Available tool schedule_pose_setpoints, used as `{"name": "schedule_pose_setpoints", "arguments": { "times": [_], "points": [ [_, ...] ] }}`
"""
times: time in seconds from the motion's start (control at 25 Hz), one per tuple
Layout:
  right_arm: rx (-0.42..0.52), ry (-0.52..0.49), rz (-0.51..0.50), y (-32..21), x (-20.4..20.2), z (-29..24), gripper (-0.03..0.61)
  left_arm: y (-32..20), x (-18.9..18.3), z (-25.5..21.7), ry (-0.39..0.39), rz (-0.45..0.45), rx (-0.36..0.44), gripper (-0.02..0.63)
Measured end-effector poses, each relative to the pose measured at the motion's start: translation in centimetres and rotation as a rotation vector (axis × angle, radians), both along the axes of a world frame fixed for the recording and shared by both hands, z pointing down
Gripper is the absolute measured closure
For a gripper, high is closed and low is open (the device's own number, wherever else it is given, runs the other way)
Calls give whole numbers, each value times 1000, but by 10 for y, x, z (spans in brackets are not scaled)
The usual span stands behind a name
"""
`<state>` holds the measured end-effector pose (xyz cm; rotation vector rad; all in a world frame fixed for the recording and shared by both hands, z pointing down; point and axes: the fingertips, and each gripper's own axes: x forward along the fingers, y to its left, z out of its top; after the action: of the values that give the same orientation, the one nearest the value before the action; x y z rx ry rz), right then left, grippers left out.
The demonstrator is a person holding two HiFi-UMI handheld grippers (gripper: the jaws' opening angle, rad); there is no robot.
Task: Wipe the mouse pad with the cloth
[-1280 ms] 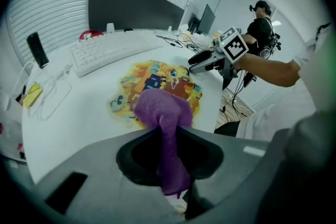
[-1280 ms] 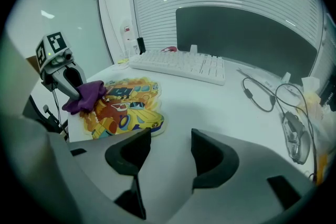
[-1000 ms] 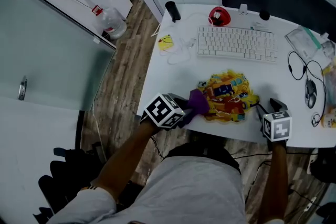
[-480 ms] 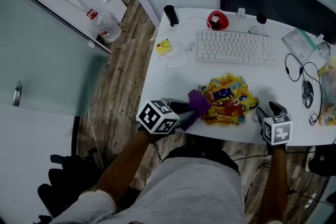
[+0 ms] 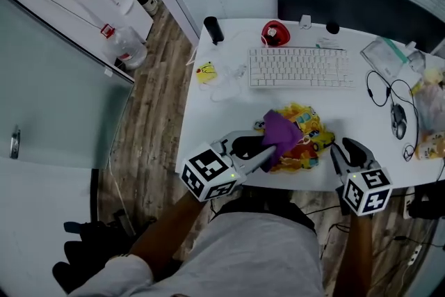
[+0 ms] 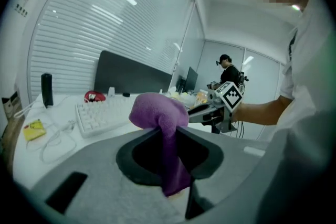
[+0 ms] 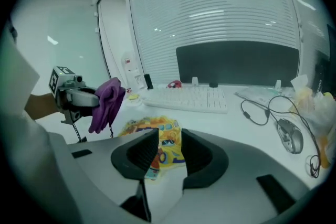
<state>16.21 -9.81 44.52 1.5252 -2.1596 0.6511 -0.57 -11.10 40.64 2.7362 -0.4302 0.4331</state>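
- White desk (image 5: pixel 208 123) by a slatted wall, wood floor (image 5: pixel 156 115) to its left: that is where I work.
- My left gripper (image 5: pixel 266 153) is clamped tight on the purple cloth (image 5: pixel 281 135). In the left gripper view the jaws of this gripper (image 6: pixel 168 136) meet on a narrow fold of the cloth (image 6: pixel 156 110), which bunches above them and hangs in a tail below.
- From the right gripper view, the left gripper (image 7: pixel 79 97) holds the cloth (image 7: pixel 107 101) up so that it dangles above the desk, beside the left end of the mouse pad (image 7: pixel 155 128); it looks clear of the pad.
- My right gripper (image 5: pixel 346 148) has its jaws apart and grips nothing. In its own view the gripper (image 7: pixel 169 147) frames the pad's near edge in the gap; I cannot tell whether the tips press on it.
- From the head view the colourful mouse pad (image 5: pixel 311 139) lies flat near the desk's front edge, between my two grippers, its left part covered by the cloth.
- Behind the pad sits a white keyboard (image 5: pixel 299 67), with a red object (image 5: pixel 274 33) and a black cylinder (image 5: pixel 213 29) further back, and a dark panel (image 5: pixel 354 0) along the rear.
- Well to the right lie a mouse (image 5: pixel 398 123) and a looped black cable (image 5: pixel 379 90).
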Motion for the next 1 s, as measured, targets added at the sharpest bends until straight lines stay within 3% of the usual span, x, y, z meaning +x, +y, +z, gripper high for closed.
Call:
{"name": "schedule_pose_setpoints", "arguments": {
  "times": [0.4, 1.0],
  "points": [
    [289, -91, -38, -3, -46, -92, 522, -12, 3, -76, 198, -82, 258, 532],
    [703, -175, -170, 26, -84, -184, 557, 4, -4, -144, 371, -170, 462, 532]
  ]
}}
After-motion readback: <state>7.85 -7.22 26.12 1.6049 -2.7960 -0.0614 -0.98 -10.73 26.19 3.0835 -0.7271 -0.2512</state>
